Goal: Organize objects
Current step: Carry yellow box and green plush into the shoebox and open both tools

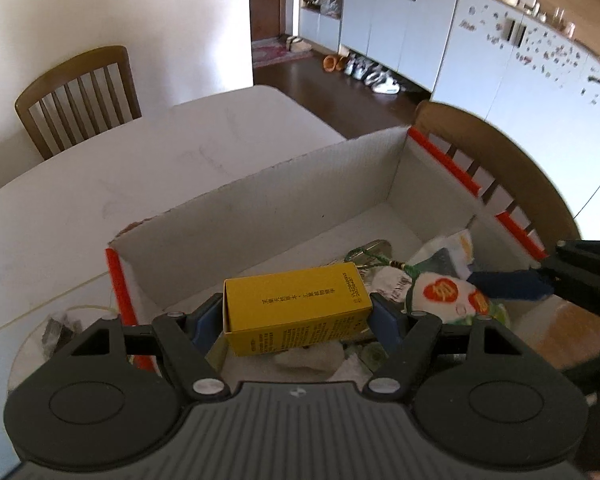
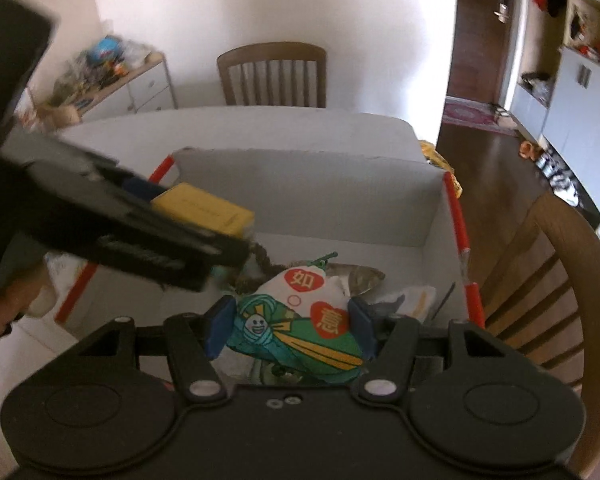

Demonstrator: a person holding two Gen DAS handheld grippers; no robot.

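1. Table (image 1: 100, 200): white top; carries the box. Wooden slat-back chairs (image 1: 80, 100) stand around it.
2. Cardboard box (image 1: 260, 204): white, open-topped, red strips on its corners; loose packets and a green cord lie on its floor.
3. Left gripper (image 1: 298, 320): held above the box's near end, jaws pinching the yellow carton by its two short ends.
4. Right gripper (image 2: 288, 320): also over the box, jaws clamped on the plush pouch's sides.
5. Yellow carton (image 1: 296, 304): oblong, printed text on its faces, lying crosswise between the blue pads.
6. Plush pouch (image 2: 300, 316): white and green, red heart patches, cartoon face, clear of the box floor.
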